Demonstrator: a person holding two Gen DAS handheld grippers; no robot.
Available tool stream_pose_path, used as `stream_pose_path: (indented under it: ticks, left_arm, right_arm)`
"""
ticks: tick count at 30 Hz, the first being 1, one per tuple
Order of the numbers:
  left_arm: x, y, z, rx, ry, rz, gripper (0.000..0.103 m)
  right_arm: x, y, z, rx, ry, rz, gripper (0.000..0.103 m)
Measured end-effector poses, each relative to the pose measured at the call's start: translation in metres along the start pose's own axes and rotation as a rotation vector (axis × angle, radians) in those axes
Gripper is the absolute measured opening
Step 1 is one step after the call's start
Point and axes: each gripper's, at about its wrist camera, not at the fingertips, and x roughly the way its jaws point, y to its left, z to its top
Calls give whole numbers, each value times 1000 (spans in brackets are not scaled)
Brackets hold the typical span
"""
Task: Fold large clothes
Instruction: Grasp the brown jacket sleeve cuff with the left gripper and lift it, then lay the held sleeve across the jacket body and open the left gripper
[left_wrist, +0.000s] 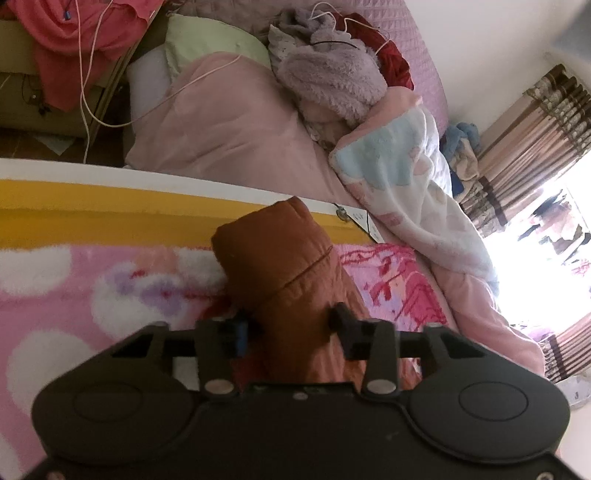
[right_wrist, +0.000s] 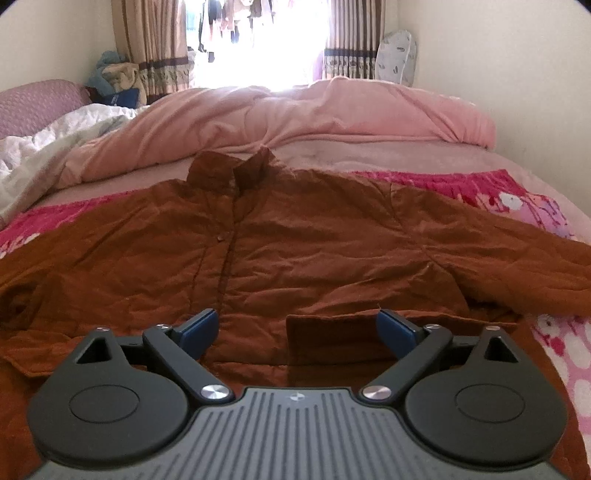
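The rust-brown padded jacket lies spread front-up on the pink patterned bed blanket. The left gripper fingers pinch its sleeve; the right gripper fingers gape empty over the hem. Carry the sleeve inward, flat across the chest

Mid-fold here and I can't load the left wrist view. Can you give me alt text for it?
The left gripper is closed on a brown jacket sleeve, whose cuff end points away over a fluffy pink patterned blanket. Beyond a yellow and white edge lie a pink quilt and piled clothes, with a bright curtained window at right.
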Motion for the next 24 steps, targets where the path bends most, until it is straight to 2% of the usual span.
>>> stream_pose_path:
  ticks: [1,2,3,6,9,13,17,19,22,23,24]
  left_arm:
    - [3,-2,1,-1,1,-11,23]
    - [8,-6,3,-2,1,-30,14]
    - [3,-9,2,0,-3,-54,11]
    - [-12,-35,1,38,-27,-113,11]
    - [-33,-76,-6,80,-23,-219,11]
    - [-71,-154,-40,175,16,-422,11]
    - [-104,-236,-108,292,114,-634,11]
    - [-117,-273,-154,344,196,-731,11]
    - [-125,-312,-227,413,340,-827,11]
    - [-124,-319,-251,430,384,-838,16]
    - [-122,-325,-276,452,427,-831,38]
  right_arm:
    - [3,-1,1,1,4,-1,103]
    - [5,-1,0,3,8,1,103]
    - [6,-2,0,5,11,4,103]
    - [6,-5,0,13,15,12,103]
    - [0,-10,1,29,7,22,103]
    - [-13,-21,3,56,-20,45,103]
    - [-28,-34,3,80,-48,51,103]
    - [-37,-45,2,100,-59,50,103]
    - [-46,-60,-1,121,-73,45,103]
    - [-48,-65,-2,124,-75,41,103]
    - [-49,-70,-2,129,-76,38,103]
